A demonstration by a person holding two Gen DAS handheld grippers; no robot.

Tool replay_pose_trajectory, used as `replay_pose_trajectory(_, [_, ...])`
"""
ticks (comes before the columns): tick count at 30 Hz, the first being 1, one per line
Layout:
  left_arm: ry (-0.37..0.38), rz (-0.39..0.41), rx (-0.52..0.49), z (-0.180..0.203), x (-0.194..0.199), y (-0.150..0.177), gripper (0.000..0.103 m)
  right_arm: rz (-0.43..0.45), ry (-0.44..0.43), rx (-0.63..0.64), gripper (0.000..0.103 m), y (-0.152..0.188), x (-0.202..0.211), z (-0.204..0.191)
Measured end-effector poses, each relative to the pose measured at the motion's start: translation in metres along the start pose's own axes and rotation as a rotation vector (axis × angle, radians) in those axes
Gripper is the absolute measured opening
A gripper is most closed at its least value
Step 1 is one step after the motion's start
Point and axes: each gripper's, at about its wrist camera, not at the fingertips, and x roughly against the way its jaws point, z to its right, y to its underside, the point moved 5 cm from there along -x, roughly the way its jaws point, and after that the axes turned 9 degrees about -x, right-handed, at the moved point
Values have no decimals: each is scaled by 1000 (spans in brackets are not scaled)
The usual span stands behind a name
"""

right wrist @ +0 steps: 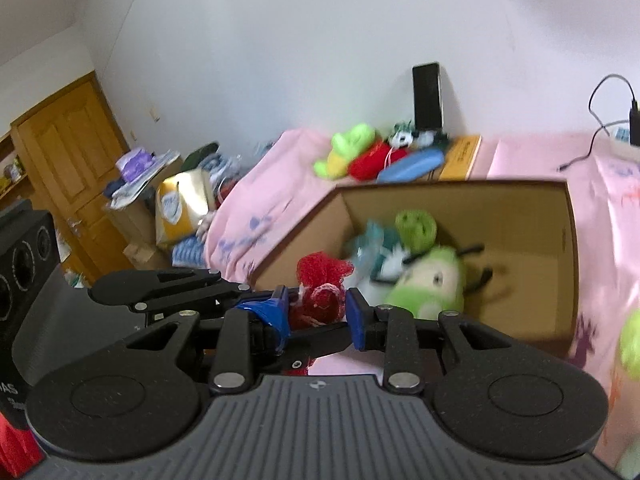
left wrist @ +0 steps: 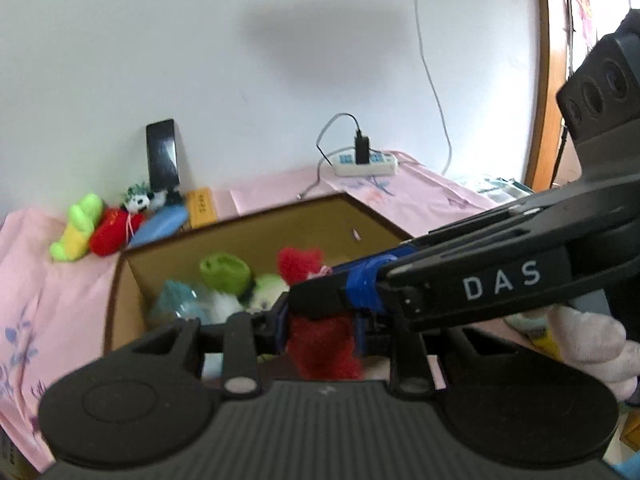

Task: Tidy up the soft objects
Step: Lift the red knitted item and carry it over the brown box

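Both the left gripper (left wrist: pixel 320 330) and right gripper (right wrist: pixel 316 312) clamp one fuzzy red plush toy (right wrist: pixel 320 280) just before the open brown cardboard box (right wrist: pixel 520 216), which already holds several plush toys; four soft items (right wrist: pixel 376 156) wait behind the box.

Plush toys (right wrist: pixel 424 280) in box (right wrist: pixel 528 208); phone (right wrist: pixel 427 96) behind.

boxed plush toys (right wrist: pixel 404 256) motion-blurred, power strip (right wrist: pixel 624 134) cropped

Red plush toy (right wrist: pixel 320 280); brown cardboard box (right wrist: pixel 520 216); pink floral cloth (left wrist: pixel 60 280)
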Motion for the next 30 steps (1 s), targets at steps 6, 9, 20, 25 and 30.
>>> replay_pose_trajectory(6, [-23, -19, 0, -35, -31, -20, 26, 14, 26, -34, 14, -31, -31, 8])
replay_pose_trajectory(9, [-29, -55, 10, -47, -51, -21, 26, -5, 40, -57, 13, -39, -48, 15])
replay_pose_trajectory(20, [-49, -145, 69, -82, -105, -10, 26, -72, 63, -96, 13, -48, -96, 37])
replay_pose_trajectory(25, [-51, -173, 85, -92, -120, -4, 27, -100, 66, -121, 13, -48, -114, 47])
replay_pose_trajectory(30, [-59, -192, 91, -97, -128, 2, 30, -106, 78, -140, 13, -46, -124, 56])
